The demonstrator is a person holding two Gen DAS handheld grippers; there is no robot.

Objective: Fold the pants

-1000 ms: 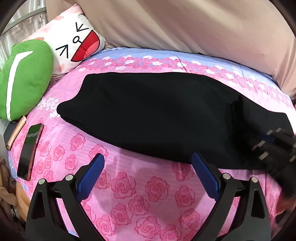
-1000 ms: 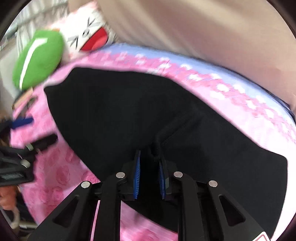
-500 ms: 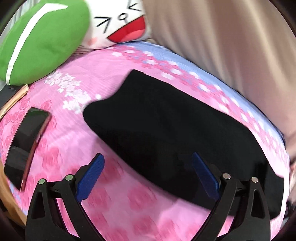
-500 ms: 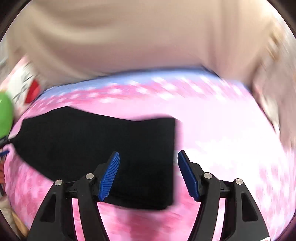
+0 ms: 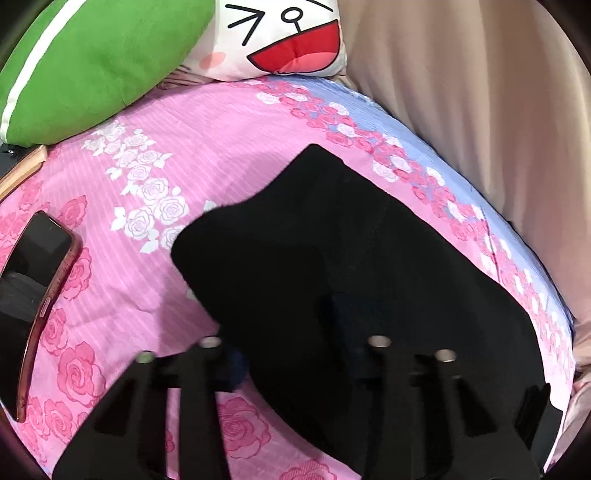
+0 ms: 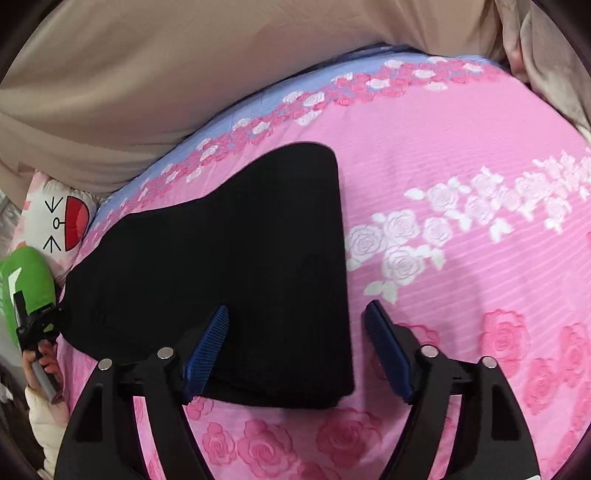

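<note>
The black pants (image 5: 351,266) lie folded lengthwise on the pink rose bedsheet (image 5: 155,140). In the left wrist view my left gripper (image 5: 291,354) is down at the pants' near left end, its fingers blurred and closing around the cloth edge. In the right wrist view the pants (image 6: 236,251) end in a folded edge between my right gripper's (image 6: 299,350) blue pads. The right gripper is open and empty, just above that end. The left gripper (image 6: 35,325) shows at the far left end.
A green cushion (image 5: 88,62) and a white cartoon-face pillow (image 5: 284,33) lie at the bed's head. A phone in a red case (image 5: 33,288) lies on the sheet at left. A beige curtain (image 6: 147,74) hangs behind the bed.
The right gripper let go of the pants, opened and moved to their right end. The left gripper moved down onto the left end and its fingers narrowed.
</note>
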